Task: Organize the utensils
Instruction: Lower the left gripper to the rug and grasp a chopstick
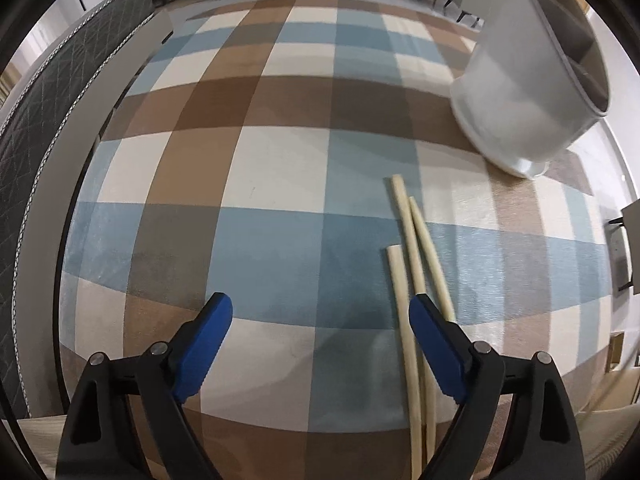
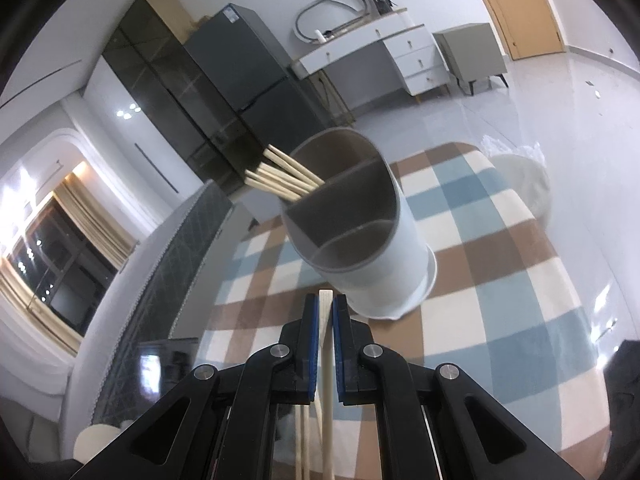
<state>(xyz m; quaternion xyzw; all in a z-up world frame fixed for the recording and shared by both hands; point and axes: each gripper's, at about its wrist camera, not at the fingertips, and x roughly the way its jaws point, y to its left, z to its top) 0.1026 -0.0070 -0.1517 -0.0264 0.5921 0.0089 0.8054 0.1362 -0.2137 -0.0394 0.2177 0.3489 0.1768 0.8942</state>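
A white utensil holder with grey inner dividers stands on the checked tablecloth. Several wooden chopsticks lean out of its far compartment. My right gripper is shut on a wooden chopstick, its tip just short of the holder's base. More chopsticks hang below the fingers. In the left wrist view the holder stands at the far right. Three chopsticks lie on the cloth. My left gripper is open and empty, its right finger over those chopsticks.
A dark quilted chair back stands along the table's left edge. A white stool stands beyond the table. A fridge and white drawers stand against the far wall.
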